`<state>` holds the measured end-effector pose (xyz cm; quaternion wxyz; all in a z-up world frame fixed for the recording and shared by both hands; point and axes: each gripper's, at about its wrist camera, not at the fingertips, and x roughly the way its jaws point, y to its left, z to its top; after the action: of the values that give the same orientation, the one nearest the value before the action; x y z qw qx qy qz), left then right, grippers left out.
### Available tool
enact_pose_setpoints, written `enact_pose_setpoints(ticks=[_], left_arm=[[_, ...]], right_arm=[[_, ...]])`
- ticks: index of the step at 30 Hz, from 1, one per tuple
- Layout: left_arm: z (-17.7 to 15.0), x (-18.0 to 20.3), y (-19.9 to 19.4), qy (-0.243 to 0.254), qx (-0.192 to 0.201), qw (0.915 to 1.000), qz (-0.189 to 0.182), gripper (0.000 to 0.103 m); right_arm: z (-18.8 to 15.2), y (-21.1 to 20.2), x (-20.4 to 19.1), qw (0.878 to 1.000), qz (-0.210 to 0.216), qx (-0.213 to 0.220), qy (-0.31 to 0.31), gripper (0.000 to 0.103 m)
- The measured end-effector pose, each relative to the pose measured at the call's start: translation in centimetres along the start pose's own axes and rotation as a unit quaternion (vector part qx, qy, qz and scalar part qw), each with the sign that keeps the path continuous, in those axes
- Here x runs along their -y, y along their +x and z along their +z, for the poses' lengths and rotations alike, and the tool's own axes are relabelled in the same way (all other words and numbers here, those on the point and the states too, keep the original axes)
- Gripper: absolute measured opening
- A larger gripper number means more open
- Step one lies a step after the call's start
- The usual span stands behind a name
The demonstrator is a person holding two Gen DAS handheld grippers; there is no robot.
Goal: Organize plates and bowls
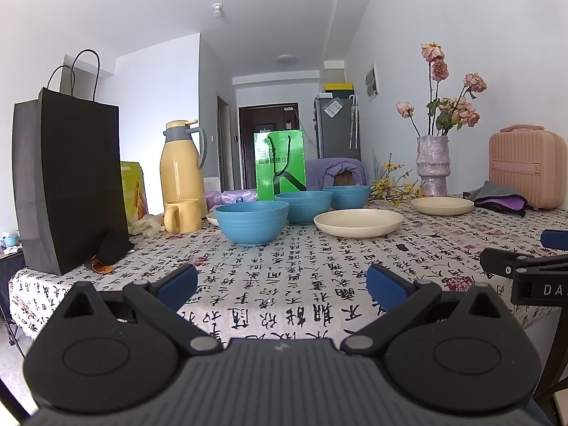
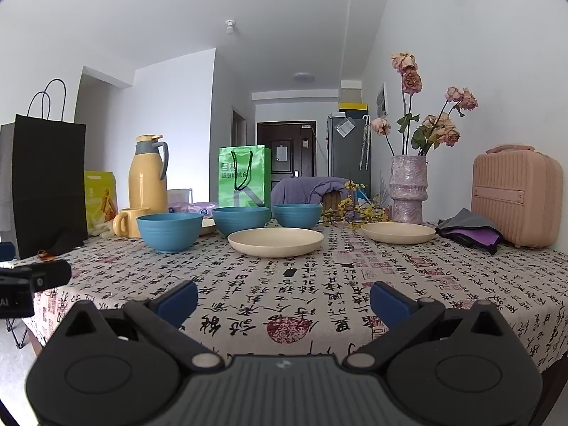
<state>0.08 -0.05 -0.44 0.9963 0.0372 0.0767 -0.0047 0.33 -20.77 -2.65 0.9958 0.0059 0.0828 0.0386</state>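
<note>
Three blue bowls stand in a row on the patterned tablecloth: near [image 1: 251, 223] [image 2: 169, 230], middle [image 1: 302, 206] [image 2: 241, 220], far [image 1: 346, 196] [image 2: 297, 215]. A cream plate [image 1: 358, 222] [image 2: 275, 241] lies in front of them, a second cream plate [image 1: 442, 205] [image 2: 397, 232] near the vase. A third cream plate's edge [image 1: 212, 218] peeks out behind the near bowl. My left gripper [image 1: 282, 285] is open and empty above the table's front edge. My right gripper [image 2: 284, 301] is open and empty, to the left gripper's right.
A black paper bag [image 1: 67, 184], yellow thermos [image 1: 181, 167] and yellow mug [image 1: 181, 216] stand at the left. A green bag [image 1: 280, 165] is behind the bowls. A vase of dried roses [image 2: 408, 191], pink case [image 2: 516, 198] and folded cloth [image 2: 468, 232] sit at the right.
</note>
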Motion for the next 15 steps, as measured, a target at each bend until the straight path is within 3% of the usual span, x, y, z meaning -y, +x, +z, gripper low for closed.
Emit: enact_pose_setpoints(ticks=[15], left_arm=[[-0.02,0.0,-0.02,0.009,0.004,0.9999,-0.002,0.103]], right_arm=[[0.16,0.49,0.38,1.0,-0.003,-0.002,0.007,0.103]])
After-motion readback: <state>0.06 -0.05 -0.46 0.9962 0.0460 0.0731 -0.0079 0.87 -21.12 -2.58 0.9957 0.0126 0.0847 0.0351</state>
